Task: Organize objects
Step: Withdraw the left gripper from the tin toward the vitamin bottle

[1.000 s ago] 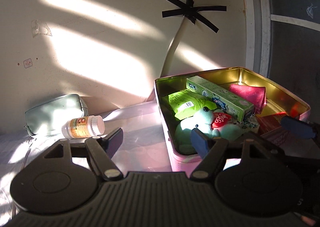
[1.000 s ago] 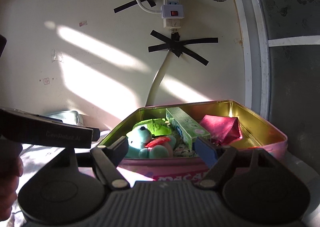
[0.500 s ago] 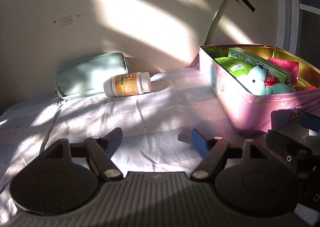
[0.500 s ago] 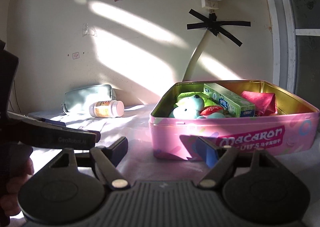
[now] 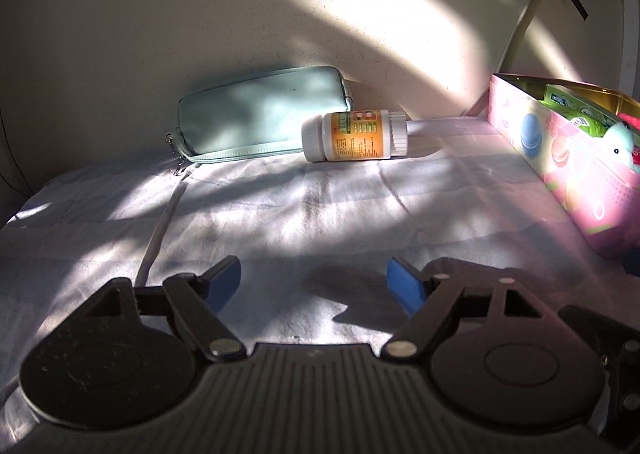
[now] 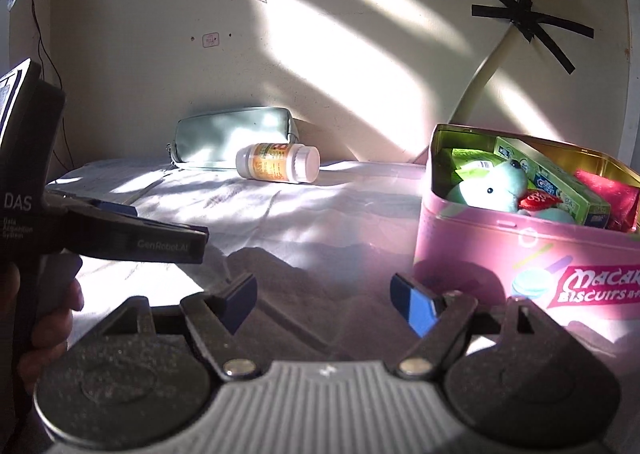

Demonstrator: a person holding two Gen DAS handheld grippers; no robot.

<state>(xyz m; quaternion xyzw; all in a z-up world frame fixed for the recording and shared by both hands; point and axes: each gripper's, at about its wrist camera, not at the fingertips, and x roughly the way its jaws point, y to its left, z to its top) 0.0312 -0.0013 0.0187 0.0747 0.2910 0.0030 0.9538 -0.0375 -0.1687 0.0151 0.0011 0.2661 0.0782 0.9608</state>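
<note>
Item: white plastic pill bottle with orange label point(image 5: 355, 136), lying on side on white cloth point(image 5: 320, 214), touching pale green zip pouch point(image 5: 260, 114). Left gripper point(image 5: 316, 282) spread wider just now, empty; right gripper point(image 6: 322, 298) spread, empty. Handling: straddle barrel across axis, clear of pouch; destination pink biscuit tin point(image 6: 500, 250).

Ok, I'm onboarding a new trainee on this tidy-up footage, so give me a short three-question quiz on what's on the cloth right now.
1. True or false: the pill bottle stands upright.
2. What lies directly behind the bottle, against the wall? A) a book B) a pale green pouch C) a mug
3. Which item in the pink tin is a soft toy, and what colour is it?

Key:
1. False: it lies on its side.
2. B
3. The plush bear, pale mint green, beside a green carton.
</note>
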